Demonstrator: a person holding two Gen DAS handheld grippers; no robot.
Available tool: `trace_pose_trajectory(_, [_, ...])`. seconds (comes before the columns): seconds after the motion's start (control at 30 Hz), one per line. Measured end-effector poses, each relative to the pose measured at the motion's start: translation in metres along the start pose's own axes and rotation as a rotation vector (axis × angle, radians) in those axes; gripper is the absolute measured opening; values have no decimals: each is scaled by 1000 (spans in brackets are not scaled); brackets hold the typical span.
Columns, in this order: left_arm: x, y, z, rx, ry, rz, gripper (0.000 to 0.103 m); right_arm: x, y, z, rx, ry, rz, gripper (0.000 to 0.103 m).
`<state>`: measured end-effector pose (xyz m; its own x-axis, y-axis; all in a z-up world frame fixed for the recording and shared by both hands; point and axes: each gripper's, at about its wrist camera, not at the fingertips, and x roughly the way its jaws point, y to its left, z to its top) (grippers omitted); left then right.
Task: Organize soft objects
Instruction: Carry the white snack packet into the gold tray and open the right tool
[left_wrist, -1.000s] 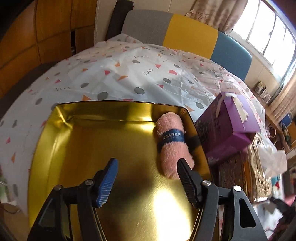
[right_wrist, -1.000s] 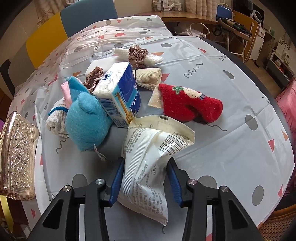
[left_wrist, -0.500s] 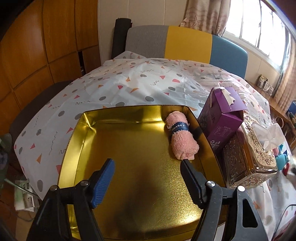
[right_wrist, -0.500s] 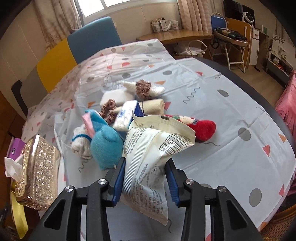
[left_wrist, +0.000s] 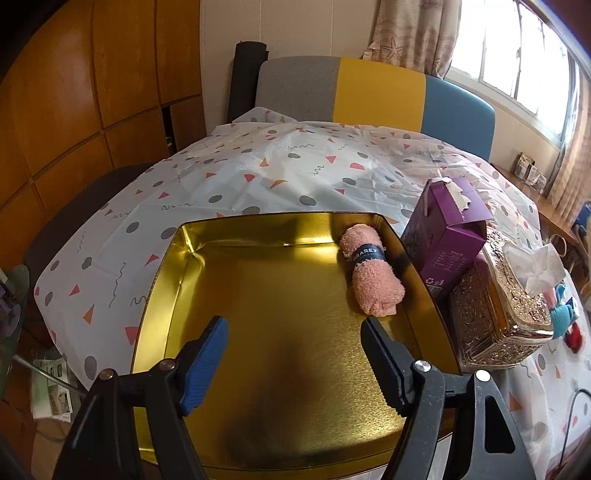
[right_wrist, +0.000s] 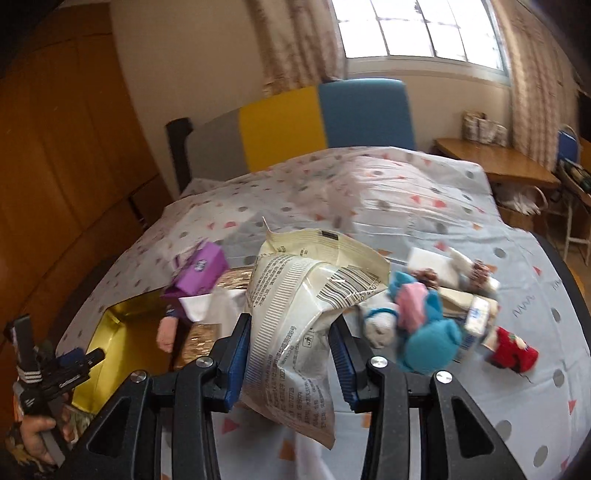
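My right gripper (right_wrist: 291, 350) is shut on a cream plastic packet (right_wrist: 295, 306) and holds it in the air above the table. Beyond it lies a pile of soft things: a blue plush toy (right_wrist: 428, 339), a red sock (right_wrist: 513, 354), a tissue pack (right_wrist: 476, 317). My left gripper (left_wrist: 295, 354) is open and empty above a gold tin tray (left_wrist: 258, 295). A rolled pink towel (left_wrist: 371, 275) with a dark band lies along the tray's right wall. The tray (right_wrist: 110, 321) and towel (right_wrist: 168, 330) also show in the right wrist view.
A purple carton (left_wrist: 447, 236) and an ornate gold tissue box (left_wrist: 495, 310) stand right of the tray. A spotted tablecloth (left_wrist: 277, 173) covers the table. A grey, yellow and blue chair (left_wrist: 376, 96) stands behind. My left gripper's handle (right_wrist: 48, 373) shows at lower left.
My right gripper has lifted the packet off the table and swung left toward the tray. My left gripper has pulled back and up from the tray, still open.
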<state>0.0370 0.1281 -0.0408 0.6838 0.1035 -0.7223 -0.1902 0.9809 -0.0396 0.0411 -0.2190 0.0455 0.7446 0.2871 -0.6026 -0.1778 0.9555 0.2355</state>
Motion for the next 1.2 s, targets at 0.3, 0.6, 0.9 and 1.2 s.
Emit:
trace_pose_trajectory(0.3, [-4, 44, -1, -107, -26, 68, 75, 74, 154, -26, -289, 235, 217, 42])
trace_pose_trajectory(0.6, [0, 71, -11, -159, 1, 81, 75, 176, 206, -74, -392, 479, 116, 43])
trace_pose_trajectory(0.9, [1, 58, -14, -133, 5, 65, 75, 173, 200, -84, -377, 428, 98, 57])
trace_pose_trajectory(1.2, [-9, 47, -12, -100, -22, 62, 78, 140, 191, -70, -337, 294, 99, 59])
